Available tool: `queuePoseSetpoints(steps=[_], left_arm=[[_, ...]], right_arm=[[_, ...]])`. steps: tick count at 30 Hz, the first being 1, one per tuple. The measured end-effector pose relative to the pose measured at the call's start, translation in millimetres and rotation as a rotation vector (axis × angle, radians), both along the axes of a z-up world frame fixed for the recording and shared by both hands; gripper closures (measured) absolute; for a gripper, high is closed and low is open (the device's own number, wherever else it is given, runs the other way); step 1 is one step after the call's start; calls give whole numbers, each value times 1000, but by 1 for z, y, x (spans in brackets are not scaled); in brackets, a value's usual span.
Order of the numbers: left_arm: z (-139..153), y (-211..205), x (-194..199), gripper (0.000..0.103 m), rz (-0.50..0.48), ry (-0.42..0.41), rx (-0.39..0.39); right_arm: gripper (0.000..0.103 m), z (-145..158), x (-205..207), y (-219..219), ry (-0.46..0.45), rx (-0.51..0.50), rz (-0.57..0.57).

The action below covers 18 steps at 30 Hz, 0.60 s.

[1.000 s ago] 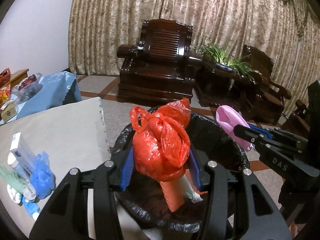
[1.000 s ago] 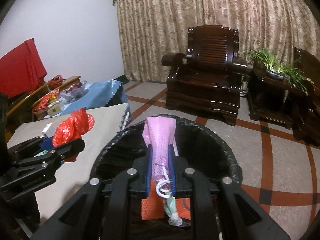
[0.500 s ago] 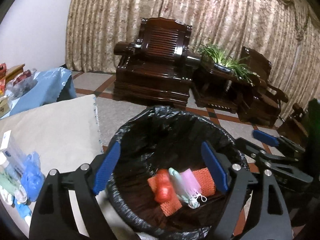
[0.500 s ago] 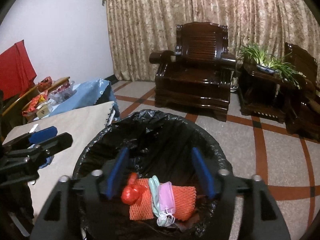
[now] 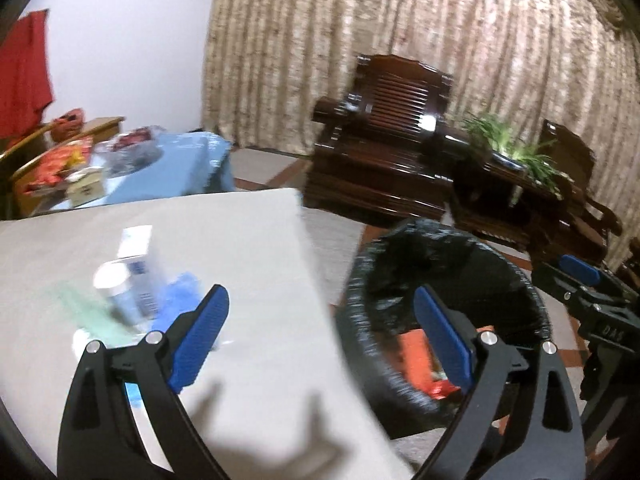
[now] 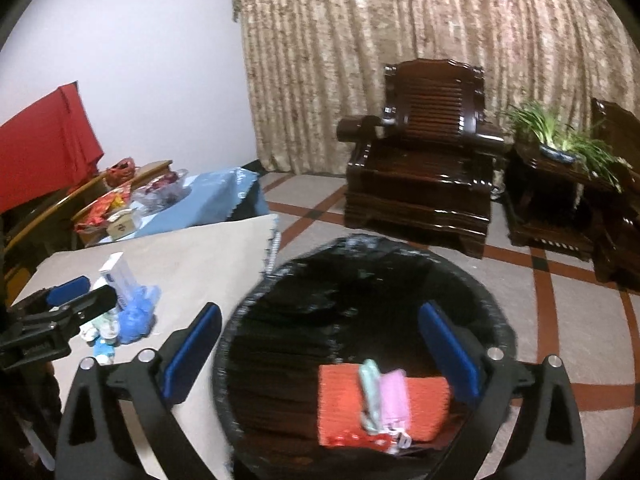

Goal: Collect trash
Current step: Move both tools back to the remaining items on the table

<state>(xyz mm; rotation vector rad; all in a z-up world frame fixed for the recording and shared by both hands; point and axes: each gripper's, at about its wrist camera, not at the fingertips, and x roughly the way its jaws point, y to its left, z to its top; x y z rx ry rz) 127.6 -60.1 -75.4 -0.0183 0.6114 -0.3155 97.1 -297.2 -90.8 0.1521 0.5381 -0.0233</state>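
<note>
Both bags dropped from the grips now lie in the black-lined bin (image 6: 360,280), so with both grippers' empty jaws opening, the left gripper (image 5: 320,340) must next reach the table's (image 5: 248,240) remaining litter (image 5: 136,280).

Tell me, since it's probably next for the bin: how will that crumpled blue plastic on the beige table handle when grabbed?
The blue plastic looks thin and crumpled, so probably floppy and very light. It should squash between pads rather than resist. It touches the white box, which might get nudged.
</note>
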Motion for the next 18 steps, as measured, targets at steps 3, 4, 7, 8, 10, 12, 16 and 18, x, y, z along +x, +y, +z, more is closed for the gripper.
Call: queuePoseSetpoints(steps=[3,4,7,8,10,12,16,18], left_arm=[[2,26,-7,12,55,-6,6],[2,38,-9,12,79,-9,11],[1,67,-13,12,137,-9,27],[-1,74,-14,12,152,-7,31],[-5,92,-17,12,188,0,38],[-9,112,-18,12,227,12,40],[-17,139,-18,12,279,27,47],[-21,151,-16,12,301,33,54]], right_arm=[[6,0,5,27,0,-18,35],[6,-1,8,38,2,-19,58],[6,-3,15,64,7,-23,114],[6,-4,17,74,10,-23,137],[6,-6,21,89,13,-20,171],[6,-9,26,103,15,-12,201],[6,-14,35,132,19,1,253],[6,-17,39,145,19,-7,274]])
